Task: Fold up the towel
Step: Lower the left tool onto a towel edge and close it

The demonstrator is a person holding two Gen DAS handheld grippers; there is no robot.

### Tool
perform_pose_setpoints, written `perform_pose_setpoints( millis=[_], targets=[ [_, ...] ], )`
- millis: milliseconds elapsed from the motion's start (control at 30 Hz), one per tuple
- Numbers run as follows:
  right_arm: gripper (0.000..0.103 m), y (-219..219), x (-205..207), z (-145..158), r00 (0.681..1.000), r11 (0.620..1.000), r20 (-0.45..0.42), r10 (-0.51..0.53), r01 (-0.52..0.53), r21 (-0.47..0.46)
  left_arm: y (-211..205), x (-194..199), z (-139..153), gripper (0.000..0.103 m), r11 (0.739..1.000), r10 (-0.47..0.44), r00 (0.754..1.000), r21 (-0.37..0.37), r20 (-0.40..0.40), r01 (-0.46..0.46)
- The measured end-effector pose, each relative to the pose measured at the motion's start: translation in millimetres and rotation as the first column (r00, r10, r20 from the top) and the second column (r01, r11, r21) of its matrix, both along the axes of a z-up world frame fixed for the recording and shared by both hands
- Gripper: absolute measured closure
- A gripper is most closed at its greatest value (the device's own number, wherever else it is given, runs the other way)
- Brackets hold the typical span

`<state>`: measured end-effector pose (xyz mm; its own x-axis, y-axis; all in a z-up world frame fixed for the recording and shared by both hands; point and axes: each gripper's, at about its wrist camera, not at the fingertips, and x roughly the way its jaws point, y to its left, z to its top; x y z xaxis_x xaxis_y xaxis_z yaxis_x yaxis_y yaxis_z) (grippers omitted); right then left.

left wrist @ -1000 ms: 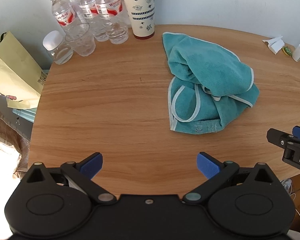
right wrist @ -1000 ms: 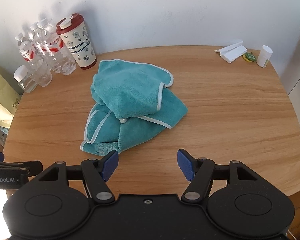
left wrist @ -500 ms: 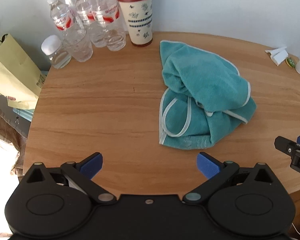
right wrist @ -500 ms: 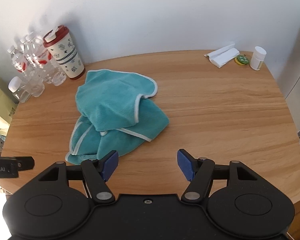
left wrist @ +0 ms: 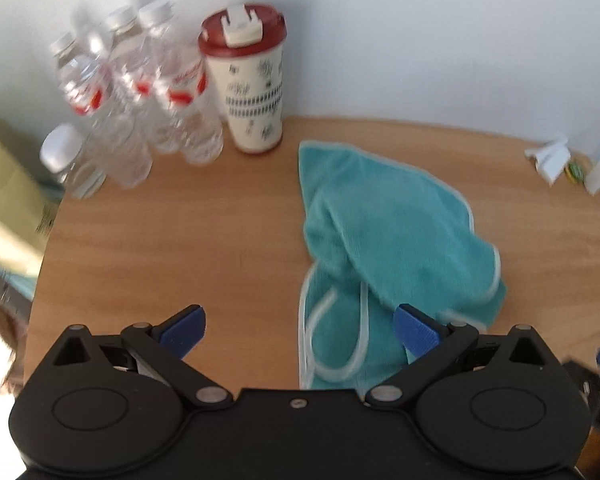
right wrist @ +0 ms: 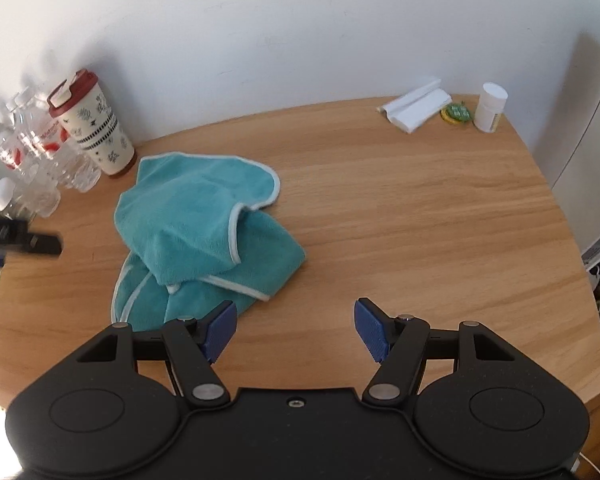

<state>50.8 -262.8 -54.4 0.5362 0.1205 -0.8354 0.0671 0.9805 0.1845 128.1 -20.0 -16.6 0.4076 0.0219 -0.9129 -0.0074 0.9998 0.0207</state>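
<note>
A teal towel (left wrist: pixel 384 236) with white piping lies crumpled in a heap on the round wooden table (left wrist: pixel 180 240); it also shows in the right wrist view as the towel (right wrist: pixel 196 220). My left gripper (left wrist: pixel 299 330) is open and empty, hovering over the towel's near edge, its right pad (left wrist: pixel 414 334) above the cloth. My right gripper (right wrist: pixel 295 328) is open and empty too, to the right of the heap, its left pad (right wrist: pixel 220 326) near the towel's near corner. The left gripper's tip (right wrist: pixel 40 242) pokes in at the right view's left edge.
Several clear water bottles (left wrist: pixel 140 112) and a red-lidded patterned tumbler (left wrist: pixel 248 80) stand at the back left by the wall. Folded white paper (right wrist: pixel 416 108), a small green item (right wrist: pixel 456 113) and a white pill bottle (right wrist: pixel 489 107) sit at the back right. Bare wood (right wrist: pixel 440 220) lies right of the towel.
Both grippers have moved forward toward the towel, the left one tilting up with motion blur. The towel now sits closer under both. Both stay open.
</note>
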Motion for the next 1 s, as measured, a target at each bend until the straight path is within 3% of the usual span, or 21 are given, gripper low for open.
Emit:
perform_pose_setpoints(
  millis=[100, 267, 367, 467, 700, 867, 1000],
  targets=[
    [0.033, -2, 4, -2, 1.0, 1.0, 0.012, -0.013, 0.012, 0.003, 4, 36, -10, 0.001, 0.999, -0.035, 0.999, -0.04, 0.035, 0.037],
    [0.034, -1, 19, -14, 0.999, 0.999, 0.011, -0.048, 0.048, 0.008, -6, 82, -37, 0.001, 0.992, -0.102, 0.995, -0.069, 0.017, 0.103],
    [0.034, 0, 27, -15, 0.998, 0.997, 0.006, -0.063, 0.063, 0.035, -17, 98, -45, 0.001, 0.98, -0.138, 0.99, -0.143, 0.006, 0.137],
    [0.034, 1, 27, -13, 0.997, 0.997, 0.018, -0.07, 0.07, 0.014, -40, 104, -48, 0.001, 0.967, -0.207, 0.978, -0.154, 0.001, 0.205],
    [0.034, -12, 18, -18, 0.994, 0.994, -0.006, -0.113, 0.113, 0.002, -107, 108, -64, 0.001, 0.917, -0.38, 0.925, -0.132, -0.006, 0.376],
    [0.034, -25, 10, -22, 0.989, 0.989, -0.027, -0.145, 0.146, 0.012, -145, 115, -93, 0.002, 0.877, -0.473, 0.88, -0.106, -0.031, 0.468],
    [0.034, -35, 4, -26, 0.984, 0.985, -0.043, -0.171, 0.172, 0.02, -159, 122, -114, 0.02, 0.861, -0.509, 0.857, -0.066, -0.08, 0.505]
  ],
)
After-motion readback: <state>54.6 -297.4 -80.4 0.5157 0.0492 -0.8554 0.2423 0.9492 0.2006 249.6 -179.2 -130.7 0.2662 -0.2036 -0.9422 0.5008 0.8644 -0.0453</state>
